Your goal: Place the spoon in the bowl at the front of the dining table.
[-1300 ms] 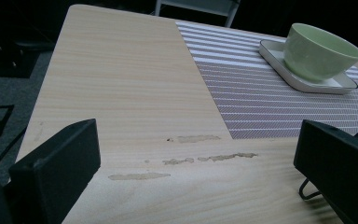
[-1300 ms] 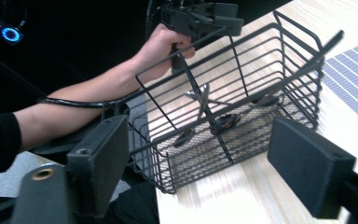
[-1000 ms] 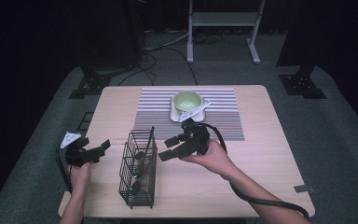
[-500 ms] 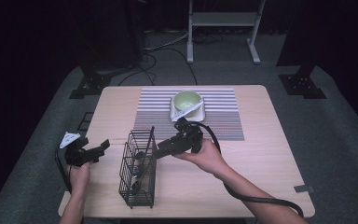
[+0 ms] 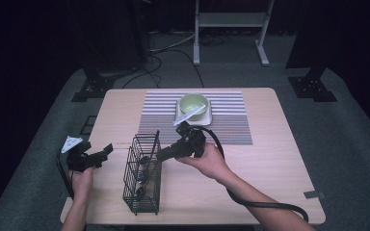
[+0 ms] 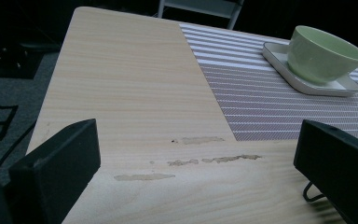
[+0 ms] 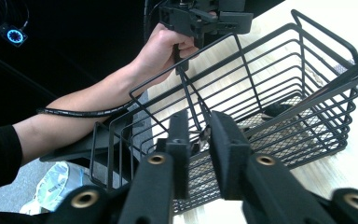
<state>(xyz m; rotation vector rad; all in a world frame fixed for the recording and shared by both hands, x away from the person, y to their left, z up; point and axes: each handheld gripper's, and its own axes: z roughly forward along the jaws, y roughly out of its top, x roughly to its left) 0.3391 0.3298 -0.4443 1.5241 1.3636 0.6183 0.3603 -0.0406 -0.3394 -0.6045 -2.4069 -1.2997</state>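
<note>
The right gripper (image 5: 160, 155) has just been closing its jaws at the rim of the black wire basket (image 5: 142, 177), which stands near the front edge of the table (image 5: 270, 159), left of its middle. In the right gripper view a narrow gap remains between the pads (image 7: 223, 140), with something small and pale in it; what it is cannot be told. A second ago this gripper was wide and right of the basket. The left gripper (image 5: 107, 150) waits wide open near the table's left edge.
</note>
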